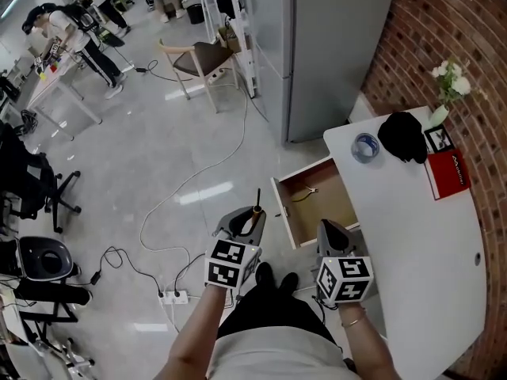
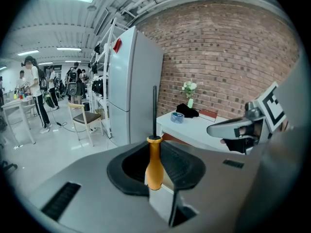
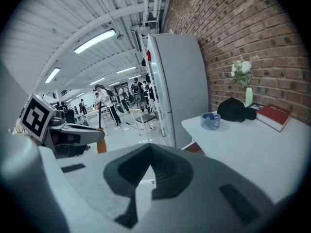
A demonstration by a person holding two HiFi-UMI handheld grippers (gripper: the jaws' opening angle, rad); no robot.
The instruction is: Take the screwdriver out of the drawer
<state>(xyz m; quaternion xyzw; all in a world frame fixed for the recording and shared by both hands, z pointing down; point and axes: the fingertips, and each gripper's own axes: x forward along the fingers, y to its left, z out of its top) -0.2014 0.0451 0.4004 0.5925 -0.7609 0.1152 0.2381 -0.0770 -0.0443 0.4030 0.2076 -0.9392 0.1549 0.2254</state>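
Well, we see the left gripper [image 1: 250, 217] clamped on the screwdriver [image 2: 154, 166] — its orange handle is pinched between the 2 jaws, and the dark shaft points to 12 o'clock in the left gripper view. The tool is outside the open drawer [image 1: 329, 204], which lies at 2 o'clock from it in the head view. At 3 o'clock from the left gripper, the right gripper [image 1: 333, 236] hangs over the drawer's near end — jaws closed, nothing between them.
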